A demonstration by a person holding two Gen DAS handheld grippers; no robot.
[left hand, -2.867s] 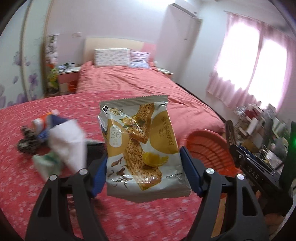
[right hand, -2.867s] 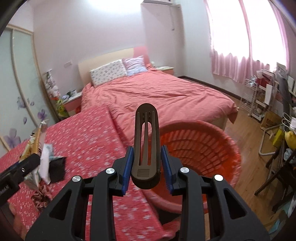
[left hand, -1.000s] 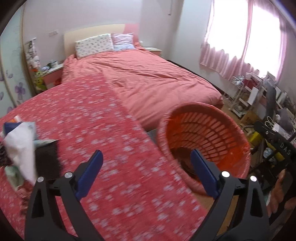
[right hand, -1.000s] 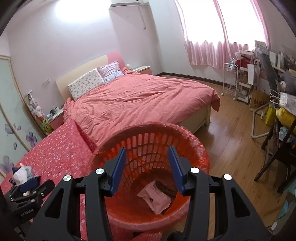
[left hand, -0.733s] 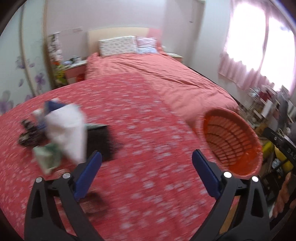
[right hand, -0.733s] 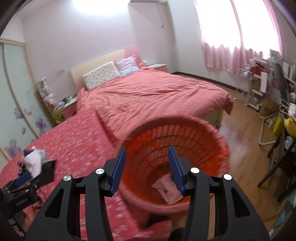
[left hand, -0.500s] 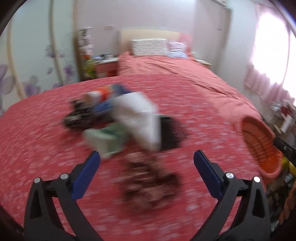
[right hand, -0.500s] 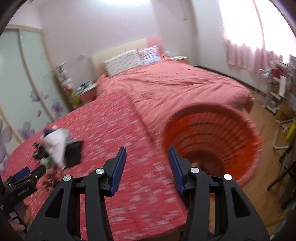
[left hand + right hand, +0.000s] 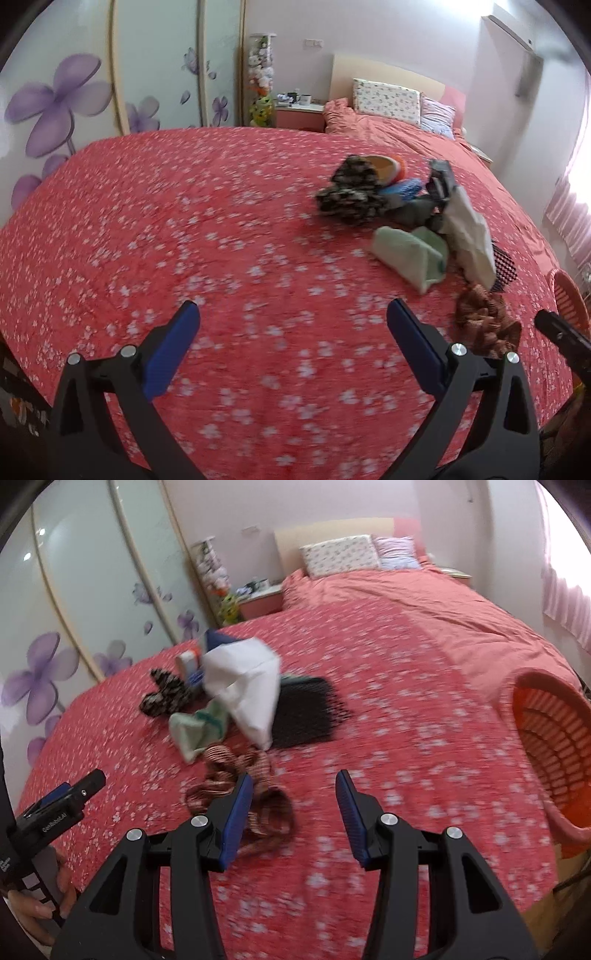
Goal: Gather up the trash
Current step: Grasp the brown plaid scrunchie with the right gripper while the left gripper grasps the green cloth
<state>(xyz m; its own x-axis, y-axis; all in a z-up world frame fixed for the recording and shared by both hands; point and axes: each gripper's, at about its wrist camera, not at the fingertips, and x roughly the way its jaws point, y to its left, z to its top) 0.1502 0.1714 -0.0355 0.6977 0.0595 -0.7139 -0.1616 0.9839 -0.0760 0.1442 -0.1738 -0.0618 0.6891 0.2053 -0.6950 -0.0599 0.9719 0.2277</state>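
From the left wrist we see our left gripper [image 9: 291, 328] gaping wide and empty over the flowered red cloth [image 9: 184, 240]; the crumpled trash pile [image 9: 413, 218] lies ahead right. From the right wrist, our right gripper [image 9: 293, 805] stands half-spread, empty, beside one brown wrinkled wrapper [image 9: 240, 790]; one slatted orange basket [image 9: 554, 738] sits right.

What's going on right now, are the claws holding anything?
Left claw open, empty. Right claw open, empty. Trash pile on red cover, basket at its edge. Nothing in the way.
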